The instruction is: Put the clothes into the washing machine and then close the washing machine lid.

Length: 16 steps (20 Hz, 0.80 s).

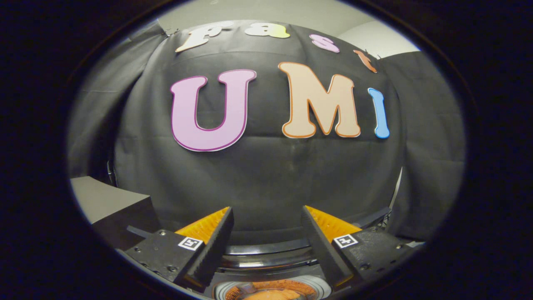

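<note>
- Hovering above the washing machine (266, 260), the gripper (266, 216) holds its fingers spread apart, nothing between them.
- Orange clothes (270, 293) lie inside the drum, below the fingers.
- Beyond hangs the booth's black cloth wall (266, 179); a grey block (108, 204) sits alongside.

Your gripper (266, 216) sits at the bottom centre of the frame, pointing forward and level. Its two fingers (214, 243) stand well apart, splayed outward from base to tip, with nothing held between them. Each finger base carries a small square marker tag (190, 243) on top.
</note>
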Available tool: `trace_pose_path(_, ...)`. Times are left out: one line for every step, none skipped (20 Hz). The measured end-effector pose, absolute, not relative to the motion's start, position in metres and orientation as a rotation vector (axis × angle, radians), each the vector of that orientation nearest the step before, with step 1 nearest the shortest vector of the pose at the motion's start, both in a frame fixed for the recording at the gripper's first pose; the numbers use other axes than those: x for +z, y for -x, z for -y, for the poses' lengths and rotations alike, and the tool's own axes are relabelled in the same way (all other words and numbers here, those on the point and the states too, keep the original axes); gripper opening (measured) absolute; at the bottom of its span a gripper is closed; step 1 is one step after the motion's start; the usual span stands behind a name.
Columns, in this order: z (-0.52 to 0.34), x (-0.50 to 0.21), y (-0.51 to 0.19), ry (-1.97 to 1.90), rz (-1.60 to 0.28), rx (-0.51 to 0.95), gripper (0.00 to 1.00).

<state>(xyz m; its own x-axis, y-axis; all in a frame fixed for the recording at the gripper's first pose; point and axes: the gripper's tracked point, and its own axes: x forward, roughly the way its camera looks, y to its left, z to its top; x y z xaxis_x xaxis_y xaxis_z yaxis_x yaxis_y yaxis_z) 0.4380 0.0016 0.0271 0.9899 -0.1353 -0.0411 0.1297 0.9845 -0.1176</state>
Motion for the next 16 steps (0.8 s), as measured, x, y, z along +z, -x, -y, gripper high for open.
trace_pose_path(-0.001, 0.026, -0.436, 0.117, -0.051, -0.134, 0.98)
trace_pose_path(-0.001, 0.027, -0.434, 0.115, -0.048, -0.137, 0.98)
trace_pose_path(-0.001, 0.025, -0.431, 0.117, -0.049, -0.138, 0.98)
trace_pose_path(0.0, 0.024, -0.427, 0.115, -0.047, -0.141, 0.98)
trace_pose_path(0.0, 0.021, -0.422, 0.115, -0.045, -0.146, 0.98)
trace_pose_path(0.001, 0.017, -0.414, 0.116, -0.059, -0.155, 0.98)
trace_pose_path(0.002, 0.01, -0.405, 0.122, -0.076, -0.163, 0.98)
trace_pose_path(0.003, 0.001, -0.398, 0.122, -0.103, -0.162, 0.98)
trace_pose_path(0.004, -0.009, -0.39, 0.124, -0.13, -0.16, 0.98)
trace_pose_path(0.006, -0.024, -0.381, 0.128, -0.17, -0.161, 0.97)
trace_pose_path(0.01, -0.038, -0.371, 0.129, -0.191, -0.167, 0.98)
trace_pose_path(0.011, -0.046, -0.363, 0.132, -0.196, -0.168, 0.98)
trace_pose_path(0.012, -0.048, -0.356, 0.133, -0.189, -0.171, 0.98)
trace_pose_path(0.013, -0.051, -0.351, 0.133, -0.187, -0.169, 0.98)
trace_pose_path(0.014, -0.055, -0.345, 0.132, -0.197, -0.169, 0.98)
trace_pose_path(0.015, -0.056, -0.34, 0.13, -0.203, -0.174, 0.98)
